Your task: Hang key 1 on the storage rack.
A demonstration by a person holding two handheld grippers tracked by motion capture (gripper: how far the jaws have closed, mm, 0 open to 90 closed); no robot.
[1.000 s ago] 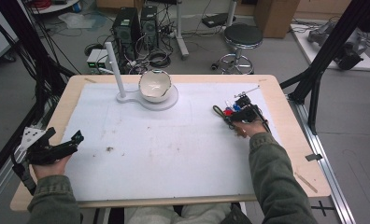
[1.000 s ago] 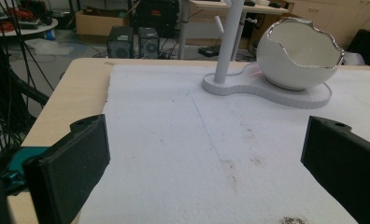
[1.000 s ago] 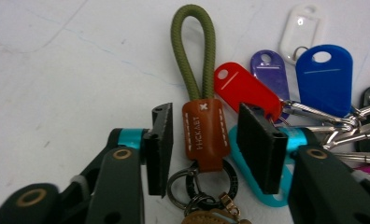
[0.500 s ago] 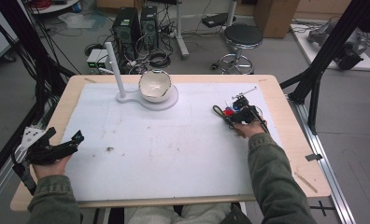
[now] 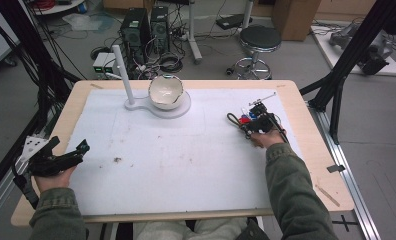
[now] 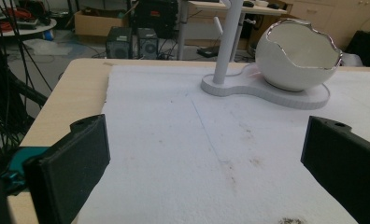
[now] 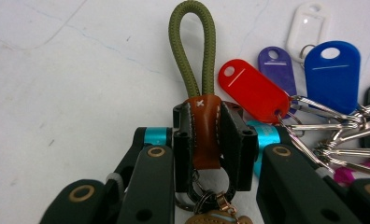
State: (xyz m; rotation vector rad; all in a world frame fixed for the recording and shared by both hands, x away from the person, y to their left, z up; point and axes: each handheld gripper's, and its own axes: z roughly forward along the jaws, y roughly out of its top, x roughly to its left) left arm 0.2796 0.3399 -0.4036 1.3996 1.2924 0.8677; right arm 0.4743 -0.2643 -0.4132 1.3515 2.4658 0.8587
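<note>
Now | right gripper point(image 7: 205, 140) clamps keyring strap point(image 7: 205, 133) | left gripper point(image 6: 206, 163) apart, apparently empty

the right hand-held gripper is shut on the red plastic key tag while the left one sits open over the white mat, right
Not quite. The right gripper view shows the right hand-held gripper shut on the brown leather tab of the olive green cord loop, not the red plastic key tag, which lies free beside it. The left hand-held gripper is open over the white mat.
</note>
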